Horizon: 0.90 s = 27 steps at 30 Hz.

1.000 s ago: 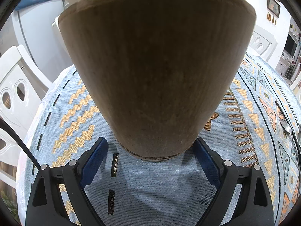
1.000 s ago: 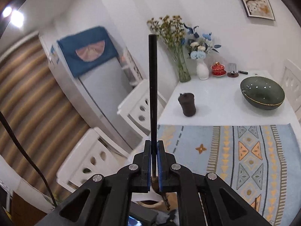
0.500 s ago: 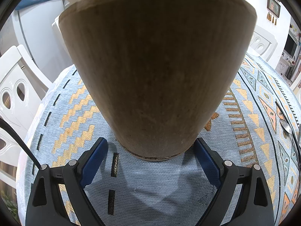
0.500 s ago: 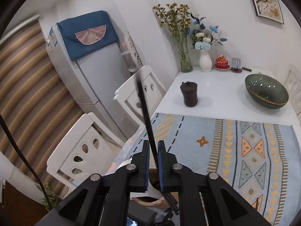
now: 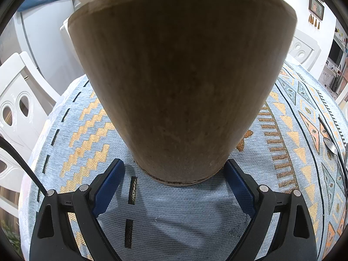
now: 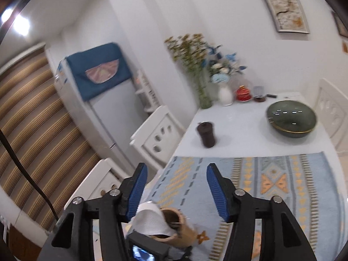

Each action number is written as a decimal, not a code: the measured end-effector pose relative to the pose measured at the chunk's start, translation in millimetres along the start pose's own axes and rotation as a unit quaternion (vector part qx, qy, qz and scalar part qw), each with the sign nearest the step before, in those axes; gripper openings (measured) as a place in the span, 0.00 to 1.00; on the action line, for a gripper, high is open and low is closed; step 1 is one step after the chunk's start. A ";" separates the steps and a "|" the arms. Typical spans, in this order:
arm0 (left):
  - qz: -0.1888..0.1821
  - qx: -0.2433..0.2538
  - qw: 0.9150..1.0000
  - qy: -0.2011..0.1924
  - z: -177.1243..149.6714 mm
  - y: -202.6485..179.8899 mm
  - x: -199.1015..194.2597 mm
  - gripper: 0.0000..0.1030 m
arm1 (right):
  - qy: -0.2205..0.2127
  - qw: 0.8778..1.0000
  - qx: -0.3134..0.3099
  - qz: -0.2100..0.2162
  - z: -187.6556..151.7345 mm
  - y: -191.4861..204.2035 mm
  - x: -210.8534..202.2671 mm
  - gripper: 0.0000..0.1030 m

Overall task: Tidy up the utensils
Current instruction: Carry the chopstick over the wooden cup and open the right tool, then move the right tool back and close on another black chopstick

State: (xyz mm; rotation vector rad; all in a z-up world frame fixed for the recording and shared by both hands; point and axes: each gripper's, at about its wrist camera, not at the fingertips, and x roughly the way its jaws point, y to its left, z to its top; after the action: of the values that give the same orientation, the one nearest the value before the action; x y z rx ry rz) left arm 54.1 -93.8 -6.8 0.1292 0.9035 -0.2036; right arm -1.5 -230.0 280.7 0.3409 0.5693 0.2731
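Left gripper [image 5: 174,169]: jaws spread around the base of the wooden utensil holder [image 5: 180,82]. The right blue pad [image 5: 239,187] looks to be touching the holder's foot; the left pad sits just beside it with a small gap. Can't tell whether it's actually clamping. The holder stands upright on the patterned blue table runner [image 5: 82,134] and fills most of the left wrist view.

Right gripper [image 6: 176,188]: jaws opening, nothing between the pads. It hangs above the holder, which sits below and between its fingers [image 6: 139,187] in the right wrist view. From up there the holder's mouth is visible, with something white, paper or cloth, at its rim [image 6: 150,219]. Dark stick-like shapes show inside the mouth, too blurred to name.

Relative to the holder:
- A metal spoon [image 5: 330,145] lies on the runner well off to its right, near the view's edge; another thin dark utensil lies beside it, type unclear.
- A small dark lidded jar [image 6: 206,135] stands beyond the runner on the white table [image 6: 239,130].
- A dark green bowl [image 6: 291,118] sits farther back and right.
- Flower vases [image 6: 225,95] stand at the far end by the wall.
- A white chair [image 5: 15,108] stands to the left, off the table edge.
- A fridge with a blue cover [image 6: 97,69] stands behind the chairs.
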 end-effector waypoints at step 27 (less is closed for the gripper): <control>0.001 -0.003 1.000 0.003 -2.7 3.4 7.2 0.92 | 0.285 0.916 0.156 -0.235 -155.1 -212.0 21.1 0.48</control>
State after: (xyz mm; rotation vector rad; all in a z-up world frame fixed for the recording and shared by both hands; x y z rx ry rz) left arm 57.1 -90.8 -14.0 0.1252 0.9098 -0.1995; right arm -38.8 -378.4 66.3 0.4212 1.2556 -0.2010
